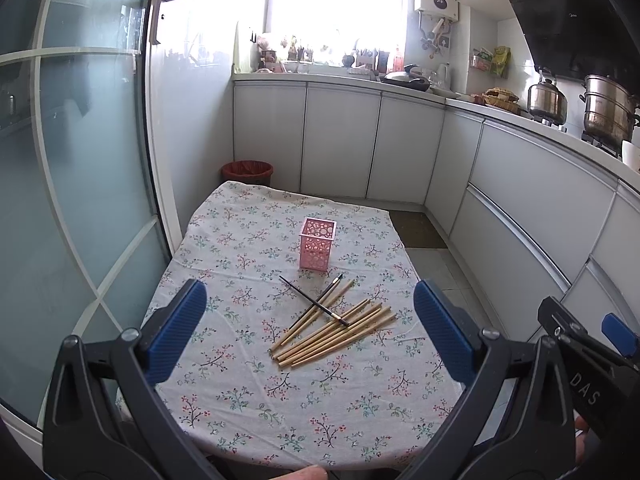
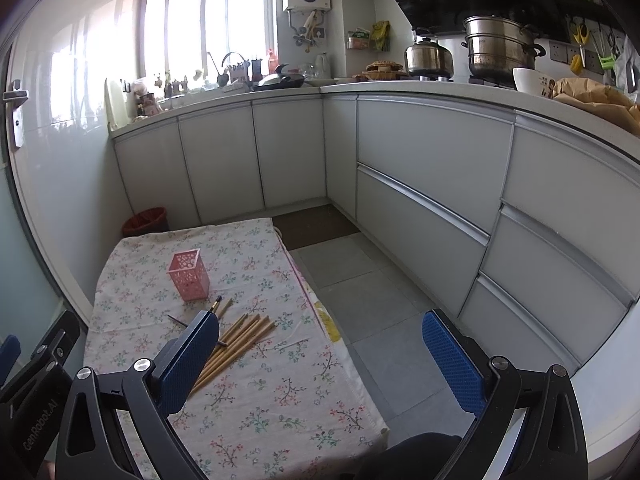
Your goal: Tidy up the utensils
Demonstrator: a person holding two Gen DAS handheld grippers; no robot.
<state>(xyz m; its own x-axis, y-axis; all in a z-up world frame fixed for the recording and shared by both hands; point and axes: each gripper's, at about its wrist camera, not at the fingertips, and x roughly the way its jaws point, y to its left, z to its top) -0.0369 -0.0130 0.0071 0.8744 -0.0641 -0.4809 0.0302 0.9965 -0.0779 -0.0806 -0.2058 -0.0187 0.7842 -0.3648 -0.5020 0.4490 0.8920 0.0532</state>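
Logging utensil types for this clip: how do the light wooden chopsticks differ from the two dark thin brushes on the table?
The light wooden chopsticks are pale and lie roughly parallel in a bundle; the two dark thin brushes are black and crossed. The brushes rest on top of the chopsticks. Both lie flat on the floral tablecloth, outside the pink perforated holder.

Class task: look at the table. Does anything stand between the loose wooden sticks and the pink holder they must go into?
Nothing blocks the way. Only bare tablecloth lies between the sticks and the pink holder, whose top is open. Two dark brushes lie crossed over the sticks.
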